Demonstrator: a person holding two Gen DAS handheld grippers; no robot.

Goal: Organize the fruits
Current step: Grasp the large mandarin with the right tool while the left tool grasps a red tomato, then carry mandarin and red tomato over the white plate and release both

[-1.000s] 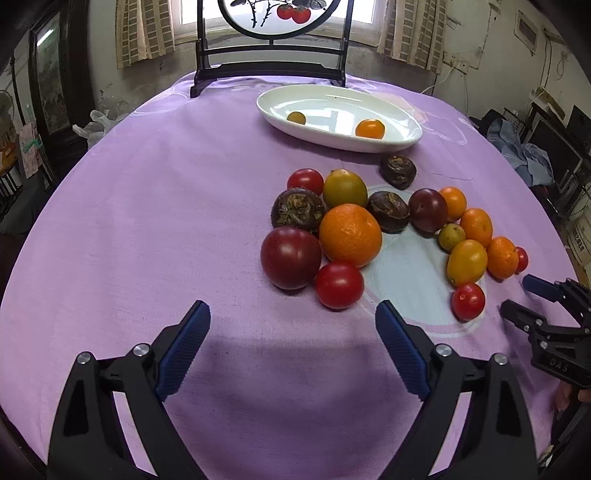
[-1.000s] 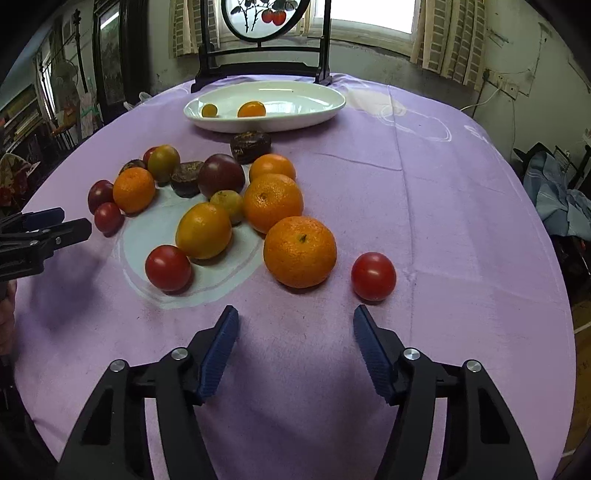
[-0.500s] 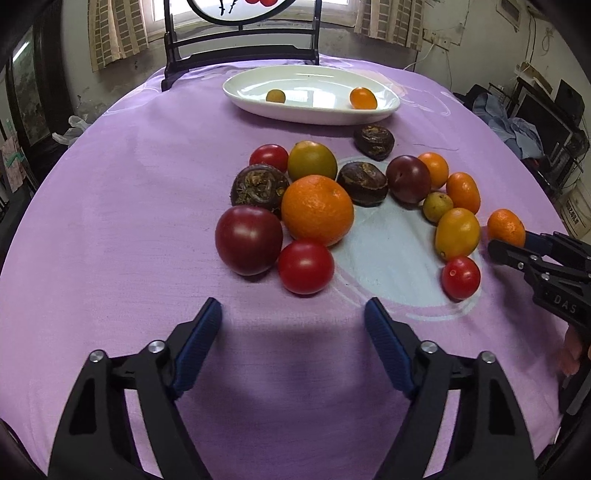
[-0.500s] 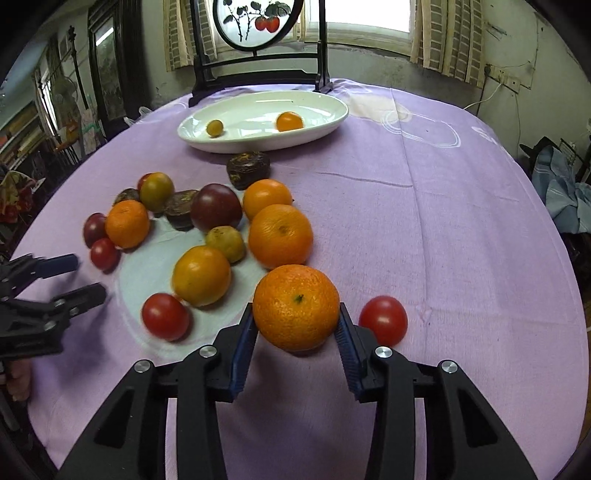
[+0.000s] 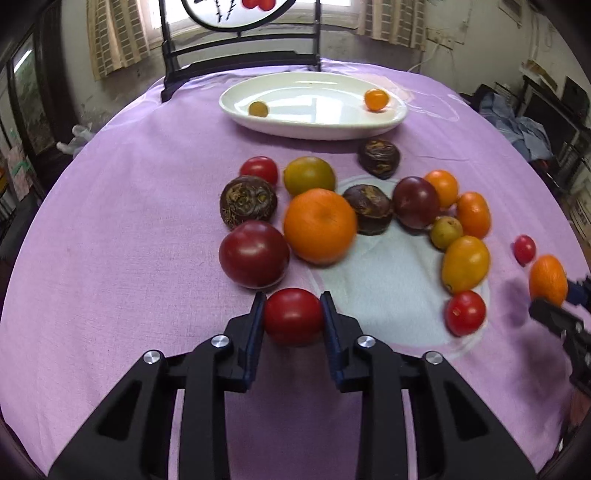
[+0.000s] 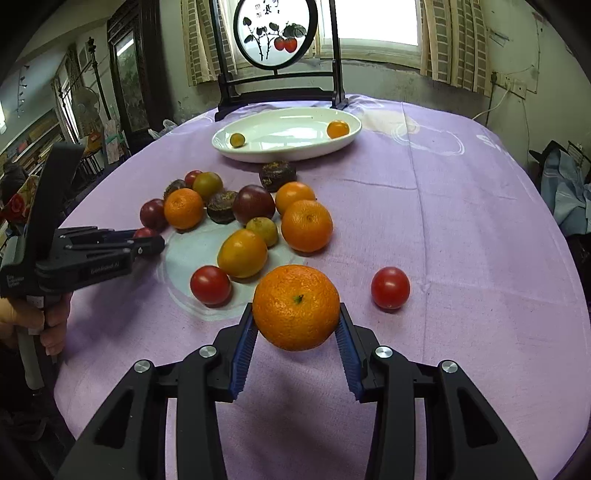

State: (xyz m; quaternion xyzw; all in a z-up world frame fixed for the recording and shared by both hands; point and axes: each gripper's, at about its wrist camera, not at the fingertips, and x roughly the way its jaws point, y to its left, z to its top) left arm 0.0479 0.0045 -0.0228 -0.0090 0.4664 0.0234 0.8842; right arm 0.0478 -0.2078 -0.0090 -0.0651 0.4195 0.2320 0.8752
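Note:
My left gripper (image 5: 292, 317) is shut on a red tomato (image 5: 292, 315), at the near edge of a heap of fruit (image 5: 321, 225) on the purple tablecloth (image 5: 129, 240). My right gripper (image 6: 296, 328) is shut on an orange mandarin (image 6: 296, 306) and holds it just above the cloth. The mandarin (image 5: 547, 280) and right gripper also show at the right edge of the left wrist view. A white oval dish (image 5: 314, 105) at the far side holds a small yellow-green fruit (image 5: 258, 109) and a small orange one (image 5: 376, 99).
A lone red tomato (image 6: 390, 287) lies right of the held mandarin. Oranges, tomatoes, dark plums and wrinkled passion fruits (image 6: 240, 210) lie between grippers and dish. A framed round screen (image 6: 277, 33) stands behind the dish. The left gripper (image 6: 92, 251) shows at the right view's left.
My left gripper moved forward and closed on the red tomato. My right gripper, which closed on the mandarin half a second ago, has lifted it slightly off the cloth.

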